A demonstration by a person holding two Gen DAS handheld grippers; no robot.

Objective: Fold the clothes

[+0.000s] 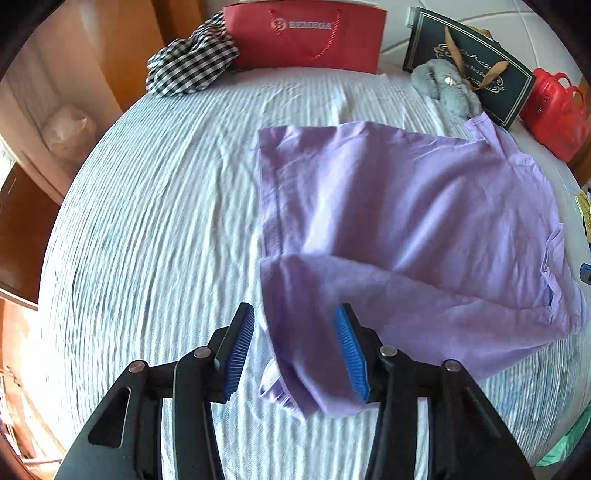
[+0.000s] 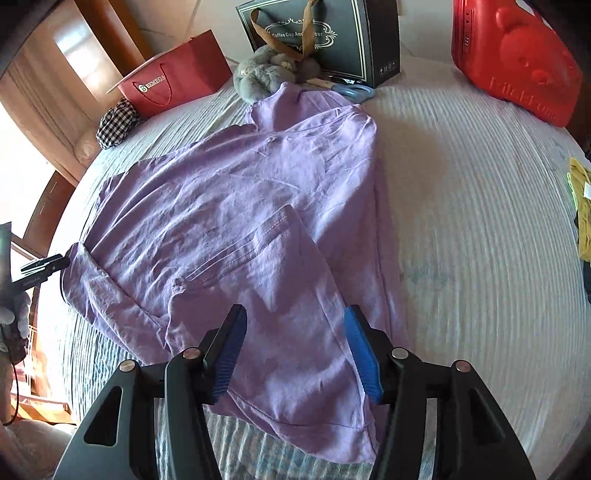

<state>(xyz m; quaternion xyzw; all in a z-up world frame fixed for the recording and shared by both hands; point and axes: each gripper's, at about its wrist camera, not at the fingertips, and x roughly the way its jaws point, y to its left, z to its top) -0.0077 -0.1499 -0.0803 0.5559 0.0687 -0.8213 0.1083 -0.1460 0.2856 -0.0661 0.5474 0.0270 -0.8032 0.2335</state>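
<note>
White ribbed bedspread (image 1: 155, 206) covers bed. Lilac woven shirt (image 2: 236, 206) lies partly folded mid-bed, sleeve folded across body. Red paper bag (image 1: 306, 37), black gift box (image 2: 332, 33) along far edge. Left gripper (image 1: 295, 350) jaws apart, over sleeve. Right gripper (image 2: 295, 350) jaws apart over hem, nothing clamped.

The purple shirt (image 2: 236, 206) covers part of the blue ring (image 2: 356, 92), the red case (image 2: 517, 62) runs off the top edge, and the yellow cloth (image 2: 581, 206) is cut by the right edge.

Right gripper (image 2: 295, 343) — blue pads apart — above a lilac shirt (image 2: 236, 206) spread on the striped bedcover (image 2: 480, 221); red bag (image 2: 177, 83) and black box (image 2: 332, 33) behind.
</note>
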